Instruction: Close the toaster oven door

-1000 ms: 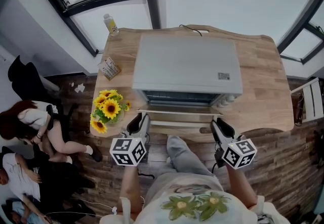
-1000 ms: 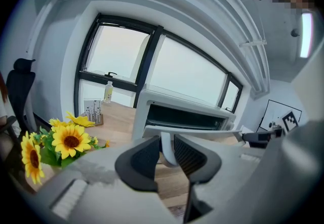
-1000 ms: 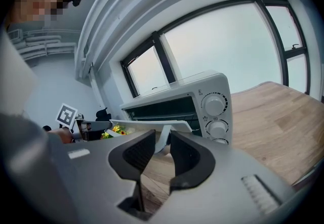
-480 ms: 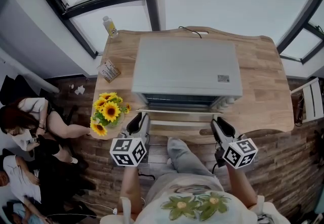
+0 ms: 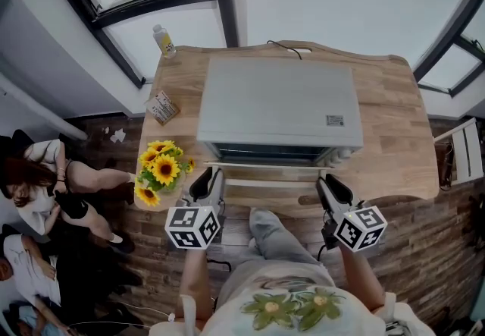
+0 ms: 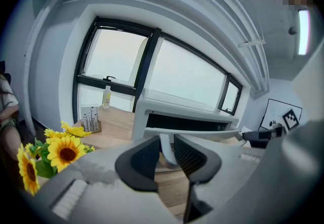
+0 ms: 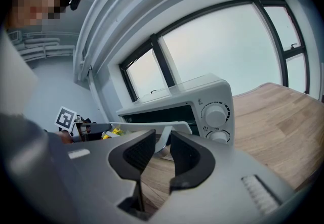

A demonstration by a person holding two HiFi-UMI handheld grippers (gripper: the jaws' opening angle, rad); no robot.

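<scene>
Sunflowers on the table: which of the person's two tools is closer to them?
Left. The left tool grips the oven door handle at its left end, right beside the sunflowers. The right tool grips the handle's right end, across the door from them.

Nothing legible anywhere. The toaster oven carries a small printed label on top (print too tiny to read); black-and-white square markers, no letters, cover the cubes of the left claw and right claw.
</scene>
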